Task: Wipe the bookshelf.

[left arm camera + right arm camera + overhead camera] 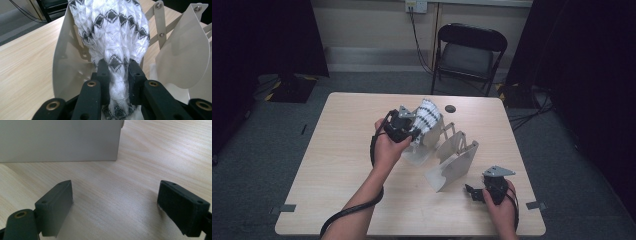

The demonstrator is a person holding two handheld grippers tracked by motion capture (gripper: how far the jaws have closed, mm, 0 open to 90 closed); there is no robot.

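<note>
Left of centre in the high view: left tool (411, 131), held in the person's left hand (388, 146), sits at the near side of a white-and-black knitted sock (427, 120). Sock is just above the middle of the frame, draped over the leftmost panel of a pale metal rack (452, 167) that stands on the counter (337, 165).

Left gripper view: left tool (116, 65) has its jaws drawn narrow and clamped on the sock (112, 30). Knit bunches between the two pads at centre frame and spreads wider above them, up to the top edge. A rounded rack panel (67, 65) stands directly behind the sock on the left; a second rounded panel (182, 50) stands apart at the right of the frame, joined by riveted strips.

Centre to right in the high view: the remaining rack panels step down toward the lower right, nearest panel tilted, its lower edge on the counter. A small dark round object (450, 108) lies on the counter above the rack, clear of it.

Lower right in the high view: right tool (473, 192), in the person's right hand (499, 200), just beside the nearest panel, not touching it.

Right gripper view: right tool (115, 200) jaws stand wide, bare counter (150, 157) between them. A flat grey panel (60, 140) fills the upper left, resting on the counter.
</note>
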